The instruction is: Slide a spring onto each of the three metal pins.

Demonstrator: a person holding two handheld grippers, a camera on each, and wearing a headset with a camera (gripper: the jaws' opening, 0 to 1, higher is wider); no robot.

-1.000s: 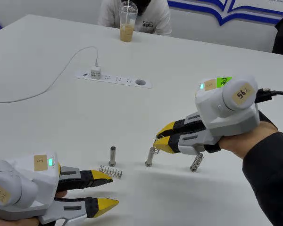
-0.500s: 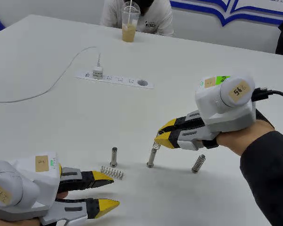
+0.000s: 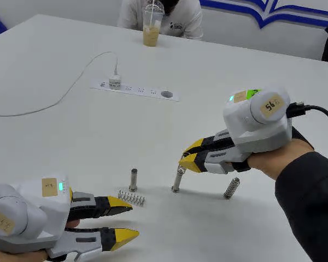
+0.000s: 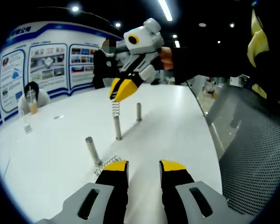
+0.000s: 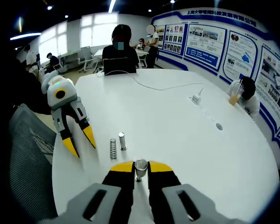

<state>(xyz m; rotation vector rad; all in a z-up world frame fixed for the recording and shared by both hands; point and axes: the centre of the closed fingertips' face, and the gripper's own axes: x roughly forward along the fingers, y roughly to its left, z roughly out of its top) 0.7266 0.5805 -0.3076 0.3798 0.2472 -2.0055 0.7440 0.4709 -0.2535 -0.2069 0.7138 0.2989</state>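
Note:
Three metal pins stand on the white table (image 3: 54,142). The left pin (image 3: 133,179) (image 4: 92,150) (image 5: 122,141) is bare, and a loose spring (image 3: 131,197) (image 4: 105,164) (image 5: 113,148) lies beside it. My right gripper (image 3: 183,159) (image 5: 141,167) (image 4: 117,95) is shut on a spring (image 3: 180,170) (image 5: 140,164) (image 4: 115,108) at the top of the middle pin (image 3: 176,184) (image 4: 117,128). The right pin (image 3: 231,188) (image 4: 138,112) carries a spring. My left gripper (image 3: 133,220) (image 4: 143,165) (image 5: 83,149) hovers open just short of the loose spring.
A white power strip (image 3: 136,90) with a plugged charger (image 3: 115,83) and a trailing cable lies further back. A drink cup (image 3: 152,28) stands at the far edge, in front of a seated person. A mesh chair back (image 4: 252,154) is close on my side.
The right gripper stays at the top of the middle pin with the spring. The left gripper has barely moved. The head camera has shifted slightly.

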